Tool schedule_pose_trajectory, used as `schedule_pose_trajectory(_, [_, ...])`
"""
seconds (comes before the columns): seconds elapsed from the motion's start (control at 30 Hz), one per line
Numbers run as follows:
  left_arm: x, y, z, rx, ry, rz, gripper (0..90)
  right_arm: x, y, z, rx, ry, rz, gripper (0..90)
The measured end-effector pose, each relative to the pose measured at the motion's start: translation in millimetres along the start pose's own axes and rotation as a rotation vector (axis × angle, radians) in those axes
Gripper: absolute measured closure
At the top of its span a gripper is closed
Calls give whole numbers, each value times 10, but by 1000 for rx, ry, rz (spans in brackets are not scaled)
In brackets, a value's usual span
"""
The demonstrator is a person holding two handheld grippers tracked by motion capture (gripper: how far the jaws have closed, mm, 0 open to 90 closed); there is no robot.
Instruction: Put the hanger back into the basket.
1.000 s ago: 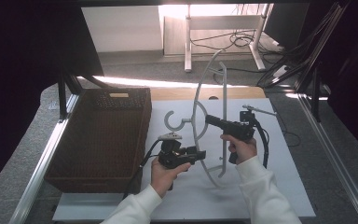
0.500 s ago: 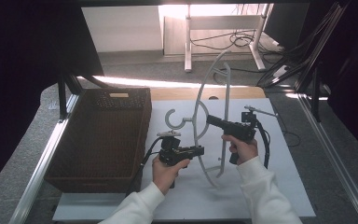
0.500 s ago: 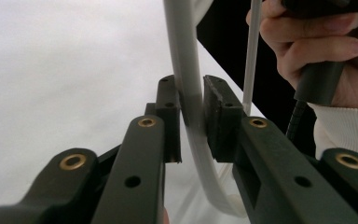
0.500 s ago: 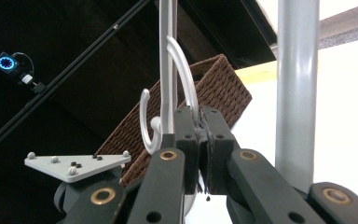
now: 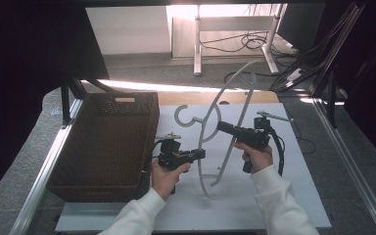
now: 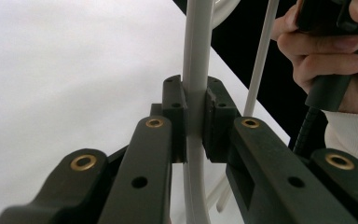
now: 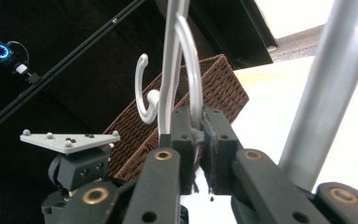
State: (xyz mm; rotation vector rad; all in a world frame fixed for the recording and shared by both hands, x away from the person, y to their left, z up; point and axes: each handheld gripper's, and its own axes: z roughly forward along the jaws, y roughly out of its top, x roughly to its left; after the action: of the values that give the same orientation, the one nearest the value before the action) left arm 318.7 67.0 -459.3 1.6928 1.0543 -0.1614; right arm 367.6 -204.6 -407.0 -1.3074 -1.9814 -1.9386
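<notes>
Both claws pinch one white plastic hanger (image 5: 219, 128), held up off the white table (image 5: 293, 196). The left claw (image 5: 201, 153) is pressed onto a thick bar of it — in the left gripper view the bar (image 6: 196, 93) runs straight up between the pads. The right claw (image 5: 220, 126) grips a thinner curved arm (image 7: 192, 79) higher up. The hanger's hook (image 5: 183, 115) lies beyond the left claw, and a brown wicker basket (image 5: 107, 142) sits on that claw's outer side.
</notes>
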Motion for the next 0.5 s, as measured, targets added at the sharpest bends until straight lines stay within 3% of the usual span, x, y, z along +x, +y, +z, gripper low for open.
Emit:
schedule_pose_trajectory(0.17, [11,29,-52,-15,10,12,823,34,6,-34,14,-20,-47,735])
schedule_pose_trajectory(0.3, [16,52,-88,-19,22,29,824,102,-5,-87,37,-39,-92,626])
schedule_pose_trajectory(0.33, [21,58,-101,-18,24,29,824,171,-12,-148,47,-60,-120,558])
schedule_pose_trajectory(0.43, [42,71,-140,-29,30,24,825,265,-23,-291,45,-111,-189,481])
schedule_pose_trajectory(0.47, [51,75,-158,-29,30,26,825,265,-23,-291,45,-111,-189,481])
schedule_pose_trajectory(0.5, [60,78,-175,-32,32,27,825,300,-51,-423,50,-149,-214,450])
